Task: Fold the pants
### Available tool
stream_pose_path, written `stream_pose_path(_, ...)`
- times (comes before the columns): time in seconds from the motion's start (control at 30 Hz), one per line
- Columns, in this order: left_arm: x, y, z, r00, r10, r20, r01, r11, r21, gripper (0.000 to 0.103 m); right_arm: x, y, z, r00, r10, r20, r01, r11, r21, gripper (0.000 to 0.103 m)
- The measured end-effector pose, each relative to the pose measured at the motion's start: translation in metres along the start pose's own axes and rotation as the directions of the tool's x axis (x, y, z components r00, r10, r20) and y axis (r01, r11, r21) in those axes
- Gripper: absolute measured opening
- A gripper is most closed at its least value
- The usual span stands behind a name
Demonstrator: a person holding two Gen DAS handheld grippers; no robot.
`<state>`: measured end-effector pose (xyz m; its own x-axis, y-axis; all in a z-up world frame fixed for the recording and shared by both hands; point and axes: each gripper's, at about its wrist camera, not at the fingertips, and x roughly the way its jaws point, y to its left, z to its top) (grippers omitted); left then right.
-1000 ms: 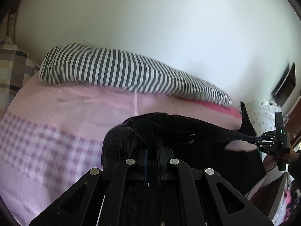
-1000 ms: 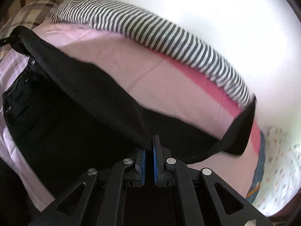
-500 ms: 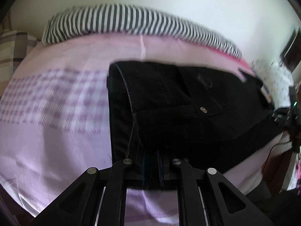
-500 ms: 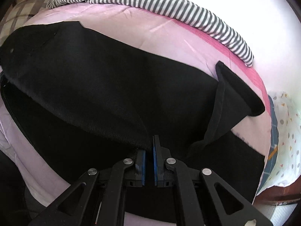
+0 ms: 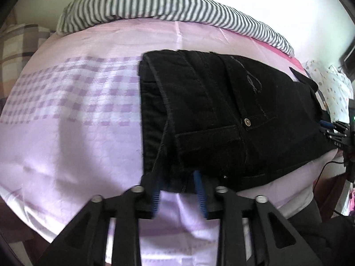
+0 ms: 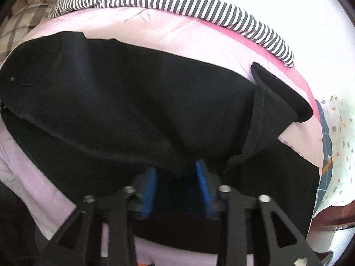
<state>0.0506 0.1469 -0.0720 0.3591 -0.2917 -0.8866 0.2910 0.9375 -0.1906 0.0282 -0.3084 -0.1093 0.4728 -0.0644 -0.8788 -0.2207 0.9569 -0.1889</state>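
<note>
Black denim: one pair of pants [image 5: 221, 115], folded lengthwise, lies across the middle of the frame on the pink bed [image 5: 73, 146].
Left gripper [image 5: 178, 190]: jaws spread, waistband edge sitting loose between them, nothing pinched.
Right gripper [image 6: 177, 184]: jaws apart too, fabric draped over the tips.
Risk: the turned-up hem [image 6: 281, 97] at right of the right wrist view could set a crooked fold; pulling back carelessly could snag and drag the top layer.
Count: two grippers, one striped bolster [image 5: 159, 8], one plaid pillow [image 5: 20, 42].
</note>
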Motion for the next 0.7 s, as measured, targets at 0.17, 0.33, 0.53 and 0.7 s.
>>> stream_pose_path(0.17, -0.026, 0.019, -0.015, 0.997, -0.058, 0.055, 0.066, 0.986, -0.155, 0.05, -0.024, -0.004, -0.011, 0.998, 0.05, 0.047, -0.053, 0.996, 0.065, 0.038)
stream_pose_path(0.33, -0.036, 0.031, -0.026, 0.952, -0.265, 0.153, 0.303, 0.883, -0.358, 0.05, -0.044, -0.019, -0.022, 0.985, 0.125, 0.115, -0.147, 0.969, 0.2, 0.041)
stream_pose_path(0.53, -0.015, 0.011, -0.018, 0.939, -0.308, 0.153, 0.344, 0.83, -0.439, 0.05, -0.037, -0.034, -0.027, 0.977, 0.171, 0.127, -0.201, 0.935, 0.29, 0.041)
stream_pose_path(0.7, 0.005, 0.007, -0.016, 0.937, -0.316, 0.147, 0.346, 0.799, -0.491, 0.05, -0.025, -0.05, -0.037, 0.976, 0.178, 0.123, -0.213, 0.892, 0.399, 0.041)
